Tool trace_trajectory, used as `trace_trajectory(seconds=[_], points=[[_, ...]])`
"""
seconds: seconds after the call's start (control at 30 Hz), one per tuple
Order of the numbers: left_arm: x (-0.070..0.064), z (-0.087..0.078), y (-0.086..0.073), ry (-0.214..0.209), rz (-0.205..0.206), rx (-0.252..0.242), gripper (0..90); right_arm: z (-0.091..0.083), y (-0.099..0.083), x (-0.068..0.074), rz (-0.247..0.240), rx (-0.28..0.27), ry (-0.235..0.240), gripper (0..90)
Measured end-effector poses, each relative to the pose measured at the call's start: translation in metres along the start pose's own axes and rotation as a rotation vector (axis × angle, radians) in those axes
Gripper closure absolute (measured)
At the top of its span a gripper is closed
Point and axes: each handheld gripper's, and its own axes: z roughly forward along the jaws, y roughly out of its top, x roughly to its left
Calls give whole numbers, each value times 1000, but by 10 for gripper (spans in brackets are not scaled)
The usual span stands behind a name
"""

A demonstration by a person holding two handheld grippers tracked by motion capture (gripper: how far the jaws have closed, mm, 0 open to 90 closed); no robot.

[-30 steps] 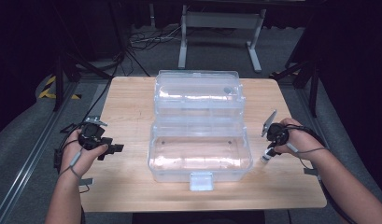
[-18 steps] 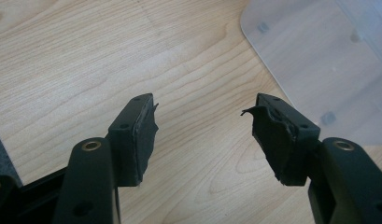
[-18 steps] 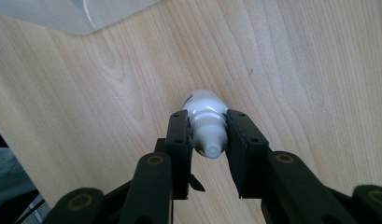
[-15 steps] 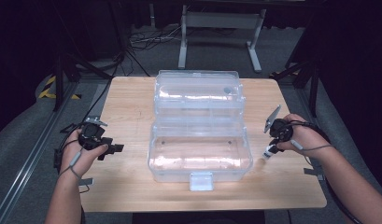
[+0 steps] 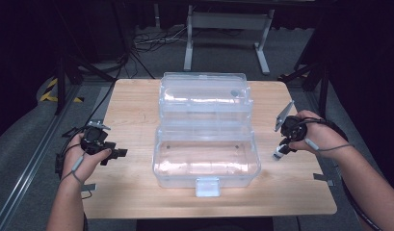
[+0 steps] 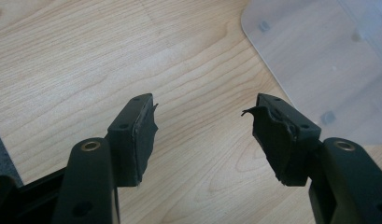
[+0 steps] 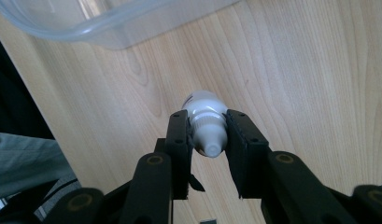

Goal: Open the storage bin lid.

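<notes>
Bin (image 5: 206, 159) lies open; right claw (image 7: 207, 135) grips bottle (image 7: 205, 119).

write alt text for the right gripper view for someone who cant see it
The right gripper has its two black jaws shut on a small white bottle, cap end toward the camera, above a light wooden table. The rounded corner of a clear plastic box crosses the top left.

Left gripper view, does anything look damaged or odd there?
Yes. The black pads on the left tool look torn, with ragged edges curling off both open jaws. It holds nothing above the wooden table.
</notes>
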Motion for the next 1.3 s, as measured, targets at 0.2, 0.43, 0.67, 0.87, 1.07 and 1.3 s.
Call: trace_trajectory(seconds=[0.2, 0.43, 0.67, 0.87, 1.07, 1.3], points=[[1, 0, 0, -4, -3, 5, 395, -15, 5, 6, 0, -10, 12, 717], [1, 1, 0, -4, -7, 10, 393, -32, 14, 17, -29, -23, 10, 717], [2, 1, -1, -4, -7, 10, 392, -46, 25, 28, -63, -30, 3, 716], [3, 3, 2, -4, -6, 11, 391, -55, 35, 36, -87, -42, 0, 717], [2, 6, 4, -10, -3, 18, 388, -60, 47, 45, -121, -55, 2, 717], [3, 5, 3, -8, -4, 21, 387, -59, 61, 53, -155, -57, 11, 717]])
